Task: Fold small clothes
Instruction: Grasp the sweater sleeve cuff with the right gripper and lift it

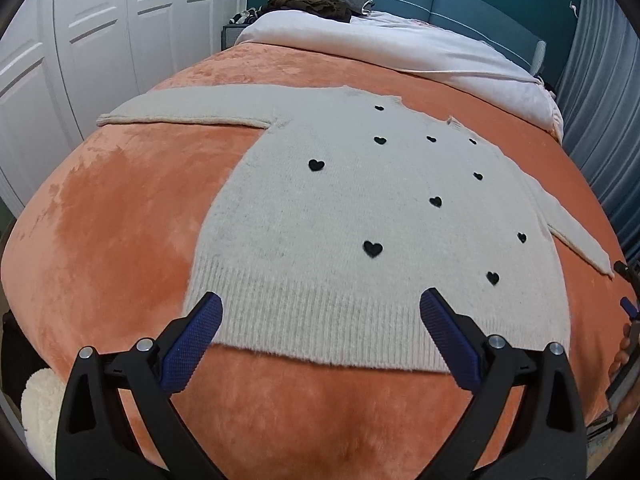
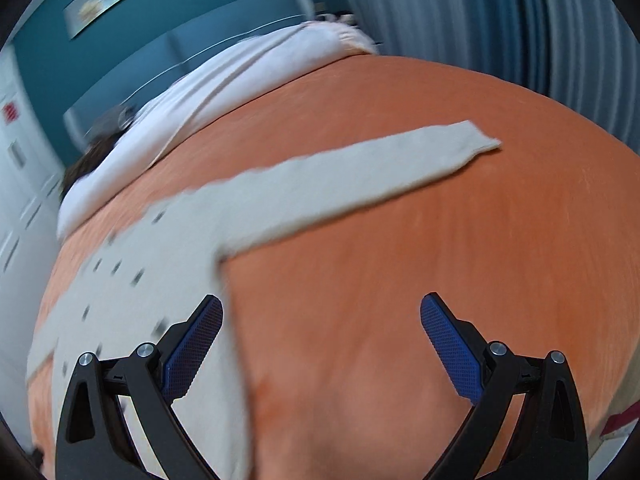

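A small cream knit sweater point(image 1: 340, 208) with black hearts lies flat on the orange blanket point(image 1: 120, 208), both sleeves spread out. My left gripper point(image 1: 320, 332) is open and empty, hovering over the ribbed bottom hem. In the blurred right wrist view the sweater point(image 2: 168, 248) lies to the left, its right sleeve point(image 2: 360, 176) stretched across the blanket point(image 2: 440, 280). My right gripper point(image 2: 320, 340) is open and empty, above the blanket just right of the sweater's side edge. The right gripper also shows at the far right edge of the left wrist view point(image 1: 628, 304).
A white duvet point(image 1: 400, 52) and dark clothes point(image 1: 320, 0) lie at the bed's head against a teal headboard point(image 1: 480, 4). White wardrobe doors point(image 1: 80, 40) stand left, grey curtains point(image 1: 600, 100) right. A fluffy cream item point(image 1: 40, 412) sits at the lower left.
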A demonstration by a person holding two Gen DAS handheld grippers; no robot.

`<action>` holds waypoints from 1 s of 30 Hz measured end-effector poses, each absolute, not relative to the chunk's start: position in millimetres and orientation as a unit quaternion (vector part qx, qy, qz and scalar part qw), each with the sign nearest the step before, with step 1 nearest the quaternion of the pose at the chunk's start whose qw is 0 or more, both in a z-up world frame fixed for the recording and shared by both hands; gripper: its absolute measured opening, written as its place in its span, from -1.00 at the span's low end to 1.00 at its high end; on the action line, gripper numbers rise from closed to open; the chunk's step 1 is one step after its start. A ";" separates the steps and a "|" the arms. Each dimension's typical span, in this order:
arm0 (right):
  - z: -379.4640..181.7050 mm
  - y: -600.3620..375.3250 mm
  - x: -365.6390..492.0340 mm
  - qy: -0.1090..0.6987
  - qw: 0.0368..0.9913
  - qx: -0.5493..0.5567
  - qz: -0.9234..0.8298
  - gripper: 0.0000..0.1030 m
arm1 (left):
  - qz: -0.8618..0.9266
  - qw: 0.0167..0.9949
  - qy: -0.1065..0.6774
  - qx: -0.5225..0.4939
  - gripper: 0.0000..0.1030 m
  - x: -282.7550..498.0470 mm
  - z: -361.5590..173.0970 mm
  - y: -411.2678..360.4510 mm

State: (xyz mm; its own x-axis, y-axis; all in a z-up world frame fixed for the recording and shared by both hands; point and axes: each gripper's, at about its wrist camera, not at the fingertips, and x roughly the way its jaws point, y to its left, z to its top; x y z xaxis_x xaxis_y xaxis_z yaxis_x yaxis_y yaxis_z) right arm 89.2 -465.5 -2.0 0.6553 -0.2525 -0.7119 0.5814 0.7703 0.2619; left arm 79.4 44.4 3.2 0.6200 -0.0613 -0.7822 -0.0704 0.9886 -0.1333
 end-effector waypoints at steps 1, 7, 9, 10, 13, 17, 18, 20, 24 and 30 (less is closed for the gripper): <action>-5.7 -490.8 102.8 0.337 0.871 0.251 -0.256 0.90 | 0.003 0.897 0.435 -0.076 0.88 84.8 2.9 42.6; -36.0 -603.1 152.0 0.330 0.826 0.314 -0.333 0.90 | -0.009 0.899 0.434 -0.061 0.88 118.7 -7.3 29.2; -47.6 -623.4 160.3 0.334 0.811 0.332 -0.347 0.90 | -0.014 0.898 0.436 -0.052 0.88 127.1 -14.3 24.7; -55.1 -632.1 165.1 0.336 0.804 0.339 -0.354 0.85 | -0.017 0.897 0.438 -0.052 0.88 131.1 -17.5 23.4; -70.5 -644.7 178.2 0.340 0.794 0.357 -0.356 0.17 | -0.025 0.896 0.441 -0.050 0.88 139.9 -26.8 20.8; -56.4 -638.1 201.4 0.308 0.809 0.373 -0.335 -0.79 | -0.032 0.901 0.431 -0.039 0.79 148.6 -30.2 17.6; -36.2 -623.1 211.7 0.278 0.835 0.355 -0.314 -0.80 | -0.034 0.903 0.427 -0.036 0.70 151.0 -29.5 17.4; 7.1 -578.8 237.8 0.243 0.887 0.307 -0.245 -0.81 | -0.042 0.904 0.424 -0.035 0.69 157.5 -26.9 17.1; 80.4 -431.1 294.4 0.224 0.950 0.215 -0.023 -0.80 | -0.054 0.913 0.401 -0.051 0.69 169.6 -12.4 20.9; 26.4 -246.8 349.2 0.326 0.928 0.131 0.123 -0.52 | -0.074 0.904 0.406 -0.109 0.79 204.2 -5.1 28.6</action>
